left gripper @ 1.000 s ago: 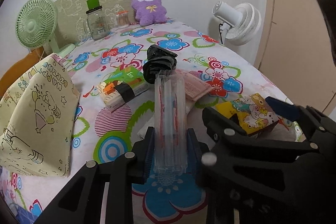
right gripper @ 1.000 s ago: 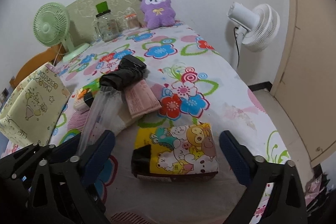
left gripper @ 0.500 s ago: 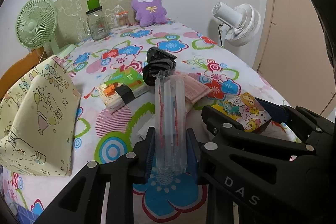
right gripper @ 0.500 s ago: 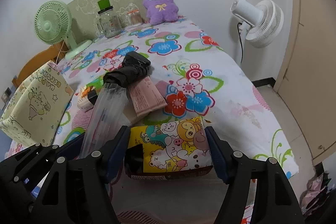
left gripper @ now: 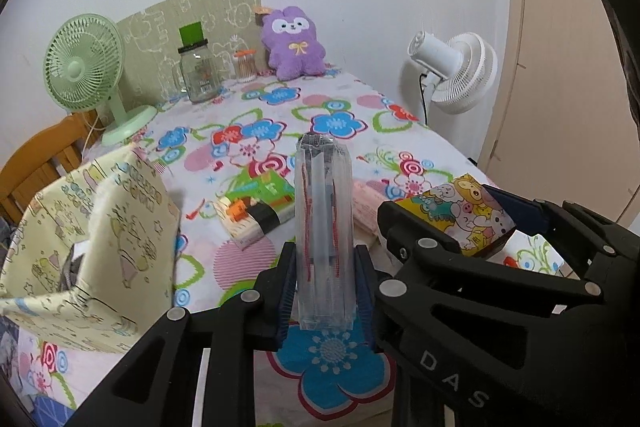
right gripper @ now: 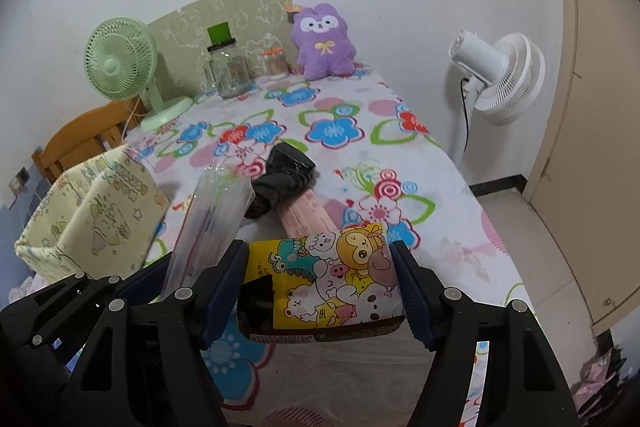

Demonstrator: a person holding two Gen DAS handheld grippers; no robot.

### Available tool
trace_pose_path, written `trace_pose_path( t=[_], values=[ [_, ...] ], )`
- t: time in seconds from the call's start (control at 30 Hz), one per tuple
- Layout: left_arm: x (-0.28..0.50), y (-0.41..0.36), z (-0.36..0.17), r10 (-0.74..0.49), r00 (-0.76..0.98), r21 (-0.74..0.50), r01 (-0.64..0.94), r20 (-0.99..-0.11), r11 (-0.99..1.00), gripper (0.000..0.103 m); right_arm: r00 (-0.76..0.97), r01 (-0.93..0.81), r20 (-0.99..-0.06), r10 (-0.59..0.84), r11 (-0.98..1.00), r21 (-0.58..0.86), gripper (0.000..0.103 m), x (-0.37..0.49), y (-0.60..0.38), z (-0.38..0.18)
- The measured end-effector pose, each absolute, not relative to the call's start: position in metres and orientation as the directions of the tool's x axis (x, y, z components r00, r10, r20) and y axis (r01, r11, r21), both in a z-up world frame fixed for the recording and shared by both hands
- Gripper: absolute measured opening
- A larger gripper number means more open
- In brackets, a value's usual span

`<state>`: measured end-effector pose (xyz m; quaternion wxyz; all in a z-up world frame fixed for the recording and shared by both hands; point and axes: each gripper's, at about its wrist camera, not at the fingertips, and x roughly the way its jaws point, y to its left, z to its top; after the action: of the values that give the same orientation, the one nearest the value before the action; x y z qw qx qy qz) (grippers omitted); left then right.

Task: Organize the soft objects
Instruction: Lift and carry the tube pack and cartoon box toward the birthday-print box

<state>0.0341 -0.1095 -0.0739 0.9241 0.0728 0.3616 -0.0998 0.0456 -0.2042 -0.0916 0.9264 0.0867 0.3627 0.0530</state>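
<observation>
Cartoon-printed pouch (right gripper: 332, 283) sat clamped between the right tool's (right gripper: 320, 291) blue pads, lifted off the flowered bed (right gripper: 400, 155); the left tool (left gripper: 325, 291) (just alongside) gripped a clear plastic packet (left gripper: 323, 227) upright.

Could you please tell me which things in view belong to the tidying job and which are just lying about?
Job:
- clear plastic packet, in left gripper
- cartoon-printed yellow packet, in right gripper
- yellow cartoon fabric bin
- pink packet
- black bundle

Lying about:
- green fan
- white fan
- glass jar
- purple plush
</observation>
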Motion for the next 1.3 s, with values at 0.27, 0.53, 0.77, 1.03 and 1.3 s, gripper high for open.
trace_pose_path(
  t=[0.27, 0.53, 0.77, 1.03, 1.3],
  values=[
    [0.033, -0.106, -0.052, -0.128, 0.748, 0.073, 0.229, -0.651, 0.971, 0.027, 0.76, -0.054, -0.628, 0.168, 0.979, 0.197, 0.074, 0.044, -0.196, -0.067],
    [0.033, -0.095, -0.032, -0.15, 0.769, 0.043, 0.224, -0.621, 0.974, 0.027, 0.783, -0.072, -0.597, 0.173, 0.979, 0.189, 0.074, 0.044, -0.188, -0.043],
    [0.035, -0.085, -0.017, -0.144, 0.788, 0.04, 0.209, -0.599, 0.977, 0.027, 0.798, -0.086, -0.578, 0.172, 0.981, 0.173, 0.074, 0.047, -0.178, -0.026],
    [0.036, -0.068, -0.004, -0.115, 0.808, 0.046, 0.173, -0.578, 0.984, 0.027, 0.815, -0.109, -0.552, 0.178, 0.982, 0.155, 0.074, 0.049, -0.162, -0.01],
    [0.04, -0.047, 0.003, -0.112, 0.815, 0.038, 0.162, -0.568, 0.986, 0.028, 0.821, -0.133, -0.539, 0.189, 0.981, 0.141, 0.074, 0.053, -0.141, 0.001]
  ],
)
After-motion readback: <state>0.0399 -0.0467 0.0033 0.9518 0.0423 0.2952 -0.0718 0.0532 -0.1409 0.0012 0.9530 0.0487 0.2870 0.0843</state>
